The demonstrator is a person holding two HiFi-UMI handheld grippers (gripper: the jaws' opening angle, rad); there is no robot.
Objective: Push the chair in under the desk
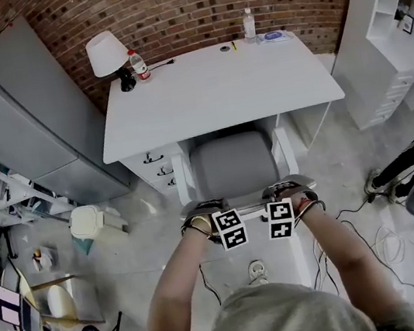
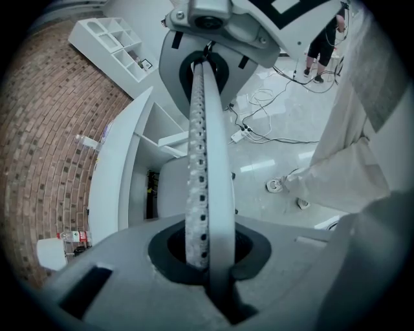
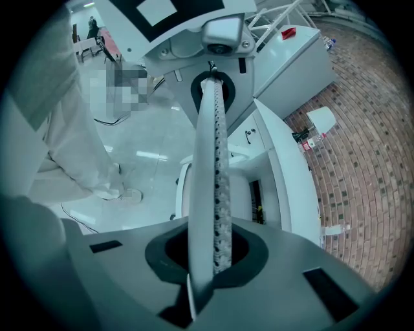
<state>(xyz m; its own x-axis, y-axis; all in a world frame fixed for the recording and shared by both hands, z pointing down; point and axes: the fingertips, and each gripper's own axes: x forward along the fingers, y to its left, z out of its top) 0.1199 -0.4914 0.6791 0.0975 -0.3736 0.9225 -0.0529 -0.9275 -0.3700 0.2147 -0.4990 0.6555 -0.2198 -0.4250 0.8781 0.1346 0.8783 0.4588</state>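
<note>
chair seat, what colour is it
The chair seat is grey, with white armrests; the head view shows it best.

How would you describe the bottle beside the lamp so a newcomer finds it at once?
Start at the white desk against the brick wall. At its back left corner stands a white lamp, and the bottle is right beside it. Its red label sets it apart from the other bottle farther right along the back edge.

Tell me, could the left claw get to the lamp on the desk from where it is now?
Probably not: the left claw is at the back of the chair, and the whole desk lies between it and the lamp at the far corner.
</note>
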